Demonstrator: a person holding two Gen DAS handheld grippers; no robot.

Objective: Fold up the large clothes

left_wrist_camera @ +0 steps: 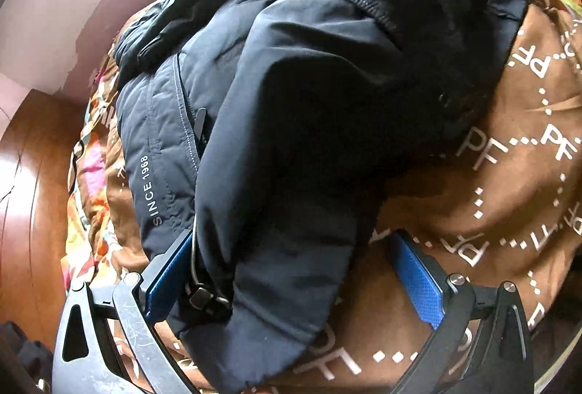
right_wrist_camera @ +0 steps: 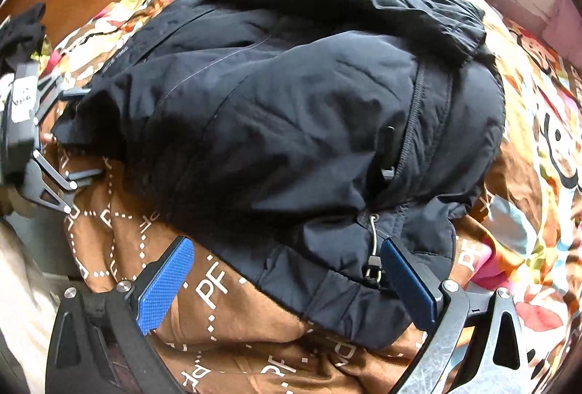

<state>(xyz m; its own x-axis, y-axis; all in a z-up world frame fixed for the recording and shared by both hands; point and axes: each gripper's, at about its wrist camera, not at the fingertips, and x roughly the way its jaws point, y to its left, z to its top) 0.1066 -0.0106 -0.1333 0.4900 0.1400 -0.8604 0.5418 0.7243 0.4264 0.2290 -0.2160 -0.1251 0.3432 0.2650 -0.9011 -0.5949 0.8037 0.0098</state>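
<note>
Jacket hem between wide-spread jaws of left gripper, right gripper likewise, neither clamping.

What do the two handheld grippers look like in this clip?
Both the left gripper and the right gripper have flat blue textured pads on scuffed dark metal linkage arms with silver pivot screws. The right wrist view shows a white label on the left gripper's black body.
</note>
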